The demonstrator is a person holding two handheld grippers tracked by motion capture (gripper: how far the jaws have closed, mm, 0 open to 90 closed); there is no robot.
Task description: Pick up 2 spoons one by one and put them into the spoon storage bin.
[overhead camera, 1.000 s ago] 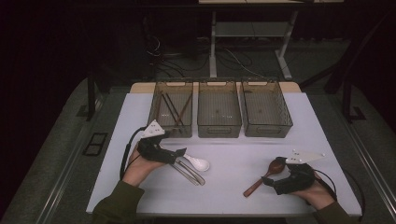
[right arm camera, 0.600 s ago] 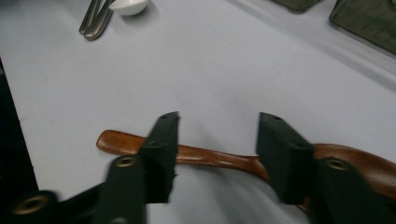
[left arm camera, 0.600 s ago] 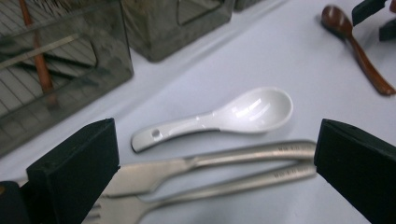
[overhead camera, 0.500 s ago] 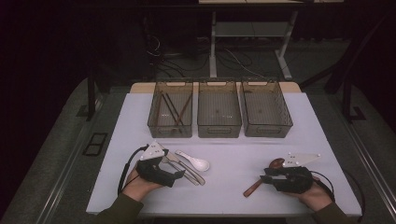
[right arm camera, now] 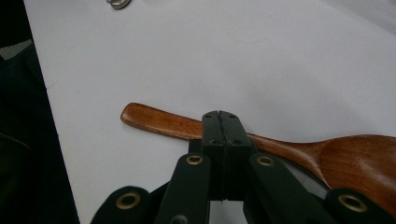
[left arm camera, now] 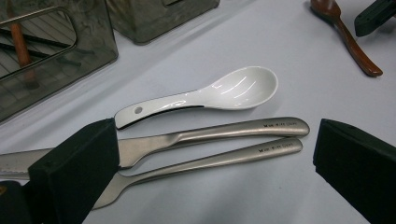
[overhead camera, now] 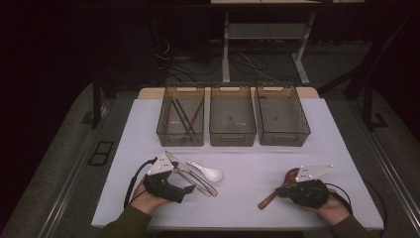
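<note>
My left hand-held gripper [left arm camera: 215, 172] is low over the white counter [overhead camera: 247, 163] with its 2 black jaws spread wide and pinching nothing. Between them lie a steel knife [left arm camera: 219, 133] and a steel fork [left arm camera: 210, 161], side by side and touching along their matte handles. Just beyond the knife rests a glossy white ceramic soup spoon [left arm camera: 205, 95], bowl up, with a small hole in its handle end, close beside the knife. My right hand-held gripper [right arm camera: 219, 123] has just been closing, and its jaws now stand pressed together over the handle of a reddish-brown wooden spoon [right arm camera: 159, 122], which lies flat on the counter near the front right edge; whether the pads truly pinch the handle or only sit on top of it I cannot tell. In the high view, 3 smoky transparent plastic bins stand in a row at the far side of the counter: the left bin [overhead camera: 180, 136] holds dark chopsticks [overhead camera: 184, 117], while the middle bin [overhead camera: 233, 136] and the right bin [overhead camera: 283, 136] look bare.
</note>
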